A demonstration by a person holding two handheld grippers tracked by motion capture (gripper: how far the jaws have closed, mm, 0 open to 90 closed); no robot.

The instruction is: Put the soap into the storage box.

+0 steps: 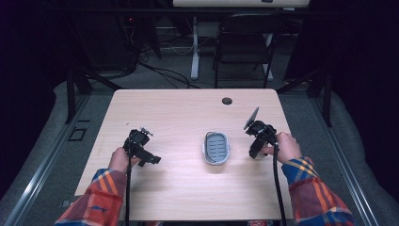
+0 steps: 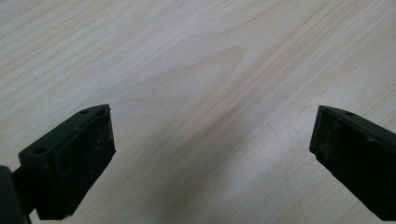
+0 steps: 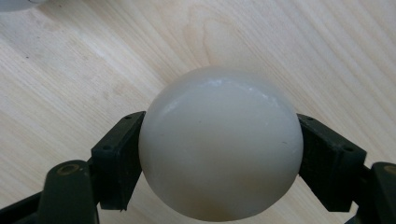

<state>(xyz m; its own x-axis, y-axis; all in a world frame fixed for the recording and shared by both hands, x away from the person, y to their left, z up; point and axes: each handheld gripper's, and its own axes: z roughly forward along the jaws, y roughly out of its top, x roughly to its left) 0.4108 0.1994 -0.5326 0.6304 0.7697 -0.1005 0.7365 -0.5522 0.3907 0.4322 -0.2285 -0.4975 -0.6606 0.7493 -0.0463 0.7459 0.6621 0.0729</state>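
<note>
Two plaid-sleeved forearms reach onto a pale wooden worktop (image 1: 188,108). The left claw (image 1: 151,160) hovers with jaws spread wide, empty. The right claw (image 1: 254,151) grips a white ball (image 3: 220,142). Between them sits a small grey tray (image 1: 216,148).

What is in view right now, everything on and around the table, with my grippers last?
Table: one, light wood, centre, with a round cable hole near its far edge.
Dish: one, grey ribbed oval tray, mid-table between the grippers.
Ball: one, white and smooth, between the right gripper's jaws.
Folding chair: one, black, beyond the table.
Desk leg: one, white, on the floor behind.
Left gripper: black, open over bare wood, left side.
Right gripper: black, shut on the ball, right side.
Sleeves: two, plaid, bottom corners.
</note>
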